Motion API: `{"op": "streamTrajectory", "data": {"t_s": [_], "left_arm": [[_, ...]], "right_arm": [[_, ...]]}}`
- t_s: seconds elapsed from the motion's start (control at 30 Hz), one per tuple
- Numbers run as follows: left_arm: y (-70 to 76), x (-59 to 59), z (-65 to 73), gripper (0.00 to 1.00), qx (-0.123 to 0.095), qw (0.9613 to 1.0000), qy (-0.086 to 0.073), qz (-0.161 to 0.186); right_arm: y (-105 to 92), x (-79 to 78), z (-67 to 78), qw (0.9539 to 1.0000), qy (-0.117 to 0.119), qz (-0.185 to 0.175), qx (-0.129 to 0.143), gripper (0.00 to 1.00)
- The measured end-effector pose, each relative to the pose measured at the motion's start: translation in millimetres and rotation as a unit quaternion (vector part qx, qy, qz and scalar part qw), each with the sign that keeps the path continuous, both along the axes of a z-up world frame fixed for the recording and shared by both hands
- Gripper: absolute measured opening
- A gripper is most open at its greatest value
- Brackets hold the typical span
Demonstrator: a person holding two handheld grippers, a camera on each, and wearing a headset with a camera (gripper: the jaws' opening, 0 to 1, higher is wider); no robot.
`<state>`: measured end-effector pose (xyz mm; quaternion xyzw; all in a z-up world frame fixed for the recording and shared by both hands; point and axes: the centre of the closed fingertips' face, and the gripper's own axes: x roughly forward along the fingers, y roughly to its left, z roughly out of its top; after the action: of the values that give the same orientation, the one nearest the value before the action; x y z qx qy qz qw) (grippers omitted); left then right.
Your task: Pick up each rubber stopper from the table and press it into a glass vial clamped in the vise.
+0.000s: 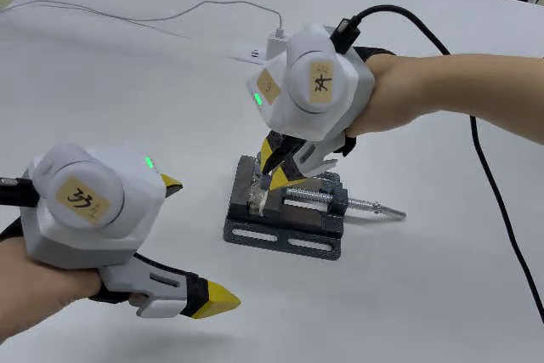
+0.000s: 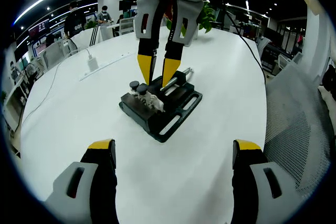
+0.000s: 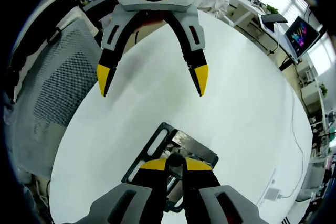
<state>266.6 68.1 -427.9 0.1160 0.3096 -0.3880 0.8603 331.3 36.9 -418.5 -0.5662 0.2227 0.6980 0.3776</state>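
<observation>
Left claw wide and near, right claw narrow over the vise.
Nearest to the person, the left claw [image 1: 195, 240] hangs over the white desk [image 1: 110, 99] with its jaws wide apart. Farther, in the middle of the desk, the dark vise [image 1: 285, 229] stands and clamps the glass vials [image 2: 143, 97]. Dark rubber stoppers [image 2: 135, 84] sit on the tops of two of them. The right claw [image 1: 272, 169] points down just above the vials, its jaws narrow. I cannot tell if it grips a stopper. A white cable [image 1: 170, 13] lies on the far side of the desk.
</observation>
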Motion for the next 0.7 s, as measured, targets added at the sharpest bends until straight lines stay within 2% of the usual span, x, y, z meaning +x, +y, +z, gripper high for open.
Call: {"op": "streamTrajectory", "data": {"t_s": [0.1,0.27,0.43,0.7], "left_arm": [[0.5,-0.2,-1.0,0.91,0.001,1.0000,0.002,0.002],[1.7,0.2,-1.8,0.90,-0.001,1.0000,0.004,0.006],[3.6,-0.6,-3.4,0.90,-0.001,0.9999,0.006,0.009],[4.4,-1.9,-5.6,0.89,-0.003,0.9999,0.010,0.011]], "right_arm": [[1.3,0.6,-0.9,1.0000,-0.002,-0.002,-0.002,0.05],[5.2,5.8,-3.3,0.9996,0.004,-0.029,-0.001,0.05],[3.0,6.3,-7.5,0.9995,0.003,-0.028,-0.015,0.05],[4.6,5.1,-10.7,0.9993,0.008,-0.030,-0.019,0.05]]}}
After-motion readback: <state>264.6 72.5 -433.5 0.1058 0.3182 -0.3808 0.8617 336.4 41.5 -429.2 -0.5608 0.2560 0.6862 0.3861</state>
